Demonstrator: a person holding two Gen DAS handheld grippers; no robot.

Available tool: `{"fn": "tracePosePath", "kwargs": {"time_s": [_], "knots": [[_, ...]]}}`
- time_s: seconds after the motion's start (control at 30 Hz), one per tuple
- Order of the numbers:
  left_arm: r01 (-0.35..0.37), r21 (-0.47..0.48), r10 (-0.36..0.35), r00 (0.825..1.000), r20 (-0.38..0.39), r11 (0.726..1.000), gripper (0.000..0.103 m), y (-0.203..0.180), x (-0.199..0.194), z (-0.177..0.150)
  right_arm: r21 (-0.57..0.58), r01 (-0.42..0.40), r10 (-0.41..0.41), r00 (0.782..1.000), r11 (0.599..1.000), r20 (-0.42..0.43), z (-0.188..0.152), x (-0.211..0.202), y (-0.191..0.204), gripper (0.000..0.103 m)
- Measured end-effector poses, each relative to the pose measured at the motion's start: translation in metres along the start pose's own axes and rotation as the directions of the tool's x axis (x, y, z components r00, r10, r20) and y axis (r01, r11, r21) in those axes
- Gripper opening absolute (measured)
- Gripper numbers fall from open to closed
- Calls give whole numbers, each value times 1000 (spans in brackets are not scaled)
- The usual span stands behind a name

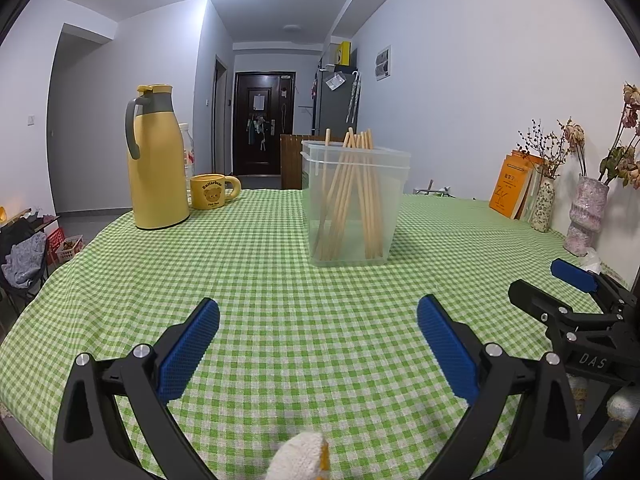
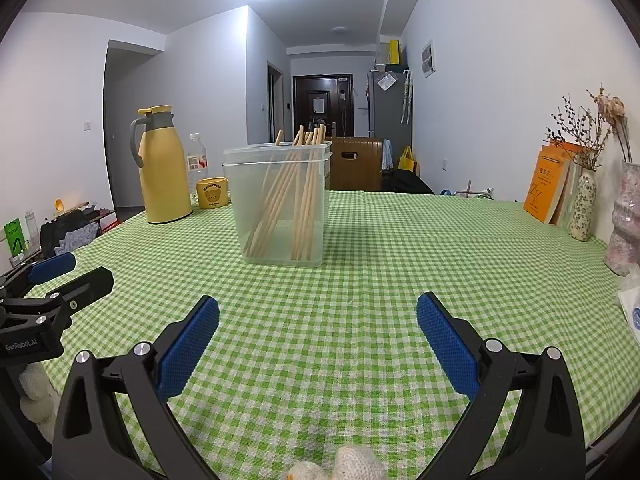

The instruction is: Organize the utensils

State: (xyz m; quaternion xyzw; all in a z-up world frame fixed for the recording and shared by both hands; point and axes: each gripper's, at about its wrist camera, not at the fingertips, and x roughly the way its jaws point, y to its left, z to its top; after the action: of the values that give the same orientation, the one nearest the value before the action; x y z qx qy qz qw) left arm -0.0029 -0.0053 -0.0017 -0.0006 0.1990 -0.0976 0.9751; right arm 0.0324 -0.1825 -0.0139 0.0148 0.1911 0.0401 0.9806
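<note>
Hovering low over the green checked tablecloth (image 1: pixel 280 280), the left gripper (image 1: pixel 318 316) has its blue-padded fingers spread wide, with nothing between them. The right gripper (image 2: pixel 318 316) sits alongside in the same posture: fingers spread wide, nothing held.

Each wrist view catches the other tool. The left view shows the right gripper at its right edge, its fingers apart. The right view shows the left gripper at its left edge, likewise apart.

Ahead of both grippers, well apart from the fingertips, a clear plastic container (image 1: pixel 354 208) stands upright on the cloth. Wooden chopsticks (image 1: pixel 352 196) lean inside it, tips rising above the rim. No utensils lie loose on the visible cloth.

Beyond the container on the left stand a yellow thermos jug (image 1: pixel 158 160), a yellow bear mug (image 1: pixel 212 191) just beside it, and a clear bottle (image 2: pixel 197 162) behind, seen more fully in the right view. Along the right wall, orange books (image 1: pixel 514 186) lean next to two vases of dried flowers (image 1: pixel 586 212).

Only the right view shows a white packet (image 2: pixel 632 308) at the table's right edge. Only the left view shows a red basket (image 1: pixel 66 244) on the floor at left.
</note>
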Motion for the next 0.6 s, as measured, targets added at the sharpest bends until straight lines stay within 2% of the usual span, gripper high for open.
{"fn": "tracePosePath", "kwargs": {"time_s": [0.6], "knots": [[2,-6,-2,1000,-4,1000,96,1,1,0,2,-1,1,1000,1000,-2,0,-1,-2,95]]}}
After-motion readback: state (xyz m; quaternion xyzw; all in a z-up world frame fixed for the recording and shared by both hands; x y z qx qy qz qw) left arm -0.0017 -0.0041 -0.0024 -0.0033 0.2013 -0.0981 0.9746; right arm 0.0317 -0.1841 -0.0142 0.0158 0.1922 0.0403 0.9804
